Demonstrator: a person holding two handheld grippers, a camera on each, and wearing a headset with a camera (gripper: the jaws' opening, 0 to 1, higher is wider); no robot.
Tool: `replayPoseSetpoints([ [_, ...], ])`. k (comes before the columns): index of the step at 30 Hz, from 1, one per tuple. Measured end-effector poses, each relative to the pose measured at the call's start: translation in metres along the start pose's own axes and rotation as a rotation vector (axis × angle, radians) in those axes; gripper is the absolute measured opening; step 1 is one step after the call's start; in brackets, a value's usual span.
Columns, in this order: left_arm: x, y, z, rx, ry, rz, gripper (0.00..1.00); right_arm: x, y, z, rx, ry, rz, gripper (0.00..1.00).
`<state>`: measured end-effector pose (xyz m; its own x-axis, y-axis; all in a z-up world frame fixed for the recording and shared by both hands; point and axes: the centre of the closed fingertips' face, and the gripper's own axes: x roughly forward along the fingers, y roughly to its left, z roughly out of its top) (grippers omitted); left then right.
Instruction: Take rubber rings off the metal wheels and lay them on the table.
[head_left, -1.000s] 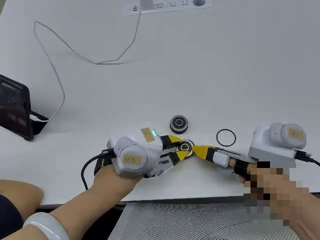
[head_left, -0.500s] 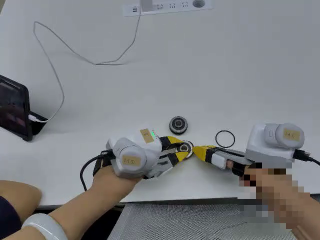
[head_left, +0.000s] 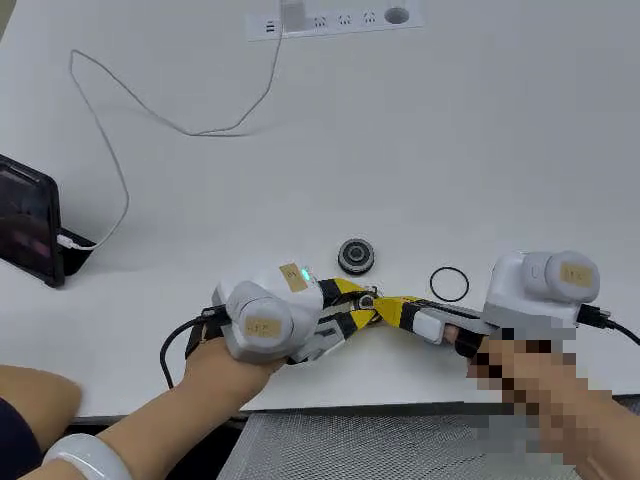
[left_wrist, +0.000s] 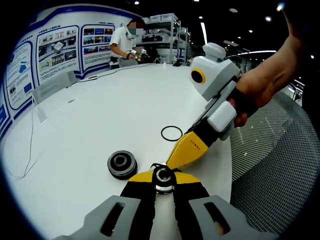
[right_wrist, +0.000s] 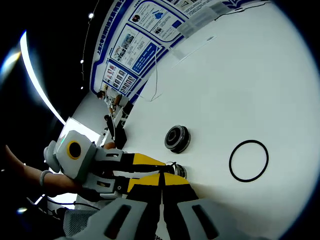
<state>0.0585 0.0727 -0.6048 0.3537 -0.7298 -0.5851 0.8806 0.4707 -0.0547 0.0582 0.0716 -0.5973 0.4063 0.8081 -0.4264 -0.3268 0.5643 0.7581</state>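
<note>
While your left gripper (head_left: 355, 305) clamps the small wheel (left_wrist: 163, 176) near the table (head_left: 450, 120) front, your right gripper (right_wrist: 162, 176) (jaws pressed together) meets its rim, so I think you must now peel the rubber ring (left_wrist: 157, 167) off.

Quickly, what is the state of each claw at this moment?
Left claw: closed on the small metal wheel.
Right claw: closed, tips at that wheel; whether it grips anything cannot be told.

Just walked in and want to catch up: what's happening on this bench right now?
Someone works two handheld grippers. The left gripper clamps a small metal wheel, and the right gripper, jaws together, is nosed up against that wheel's edge. One rubber ring lies loose on the table; a second wheel sits nearby.
</note>
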Motion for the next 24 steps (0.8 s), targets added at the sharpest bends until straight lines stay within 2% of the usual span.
replayPoseSetpoints([
  [10,0.0,0.0,0.0,0.006,0.001,-0.006,0.13,-0.003,0.013,0.0,0.001,0.006,0.059,0.01],
  [13,0.001,0.0,0.001,0.011,0.005,-0.007,0.13,-0.003,0.012,0.001,0.003,-0.001,0.054,0.01],
  [16,0.001,0.0,0.001,0.009,0.002,-0.011,0.13,-0.002,0.005,0.004,0.018,-0.021,0.018,0.01],
  [19,-0.001,0.0,0.001,0.002,0.0,-0.016,0.14,-0.001,0.002,0.004,0.021,-0.02,0.007,0.01],
  [24,-0.01,-0.002,0.008,0.012,-0.039,-0.02,0.16,-0.001,0.002,0.005,0.015,-0.021,0.0,0.01],
])
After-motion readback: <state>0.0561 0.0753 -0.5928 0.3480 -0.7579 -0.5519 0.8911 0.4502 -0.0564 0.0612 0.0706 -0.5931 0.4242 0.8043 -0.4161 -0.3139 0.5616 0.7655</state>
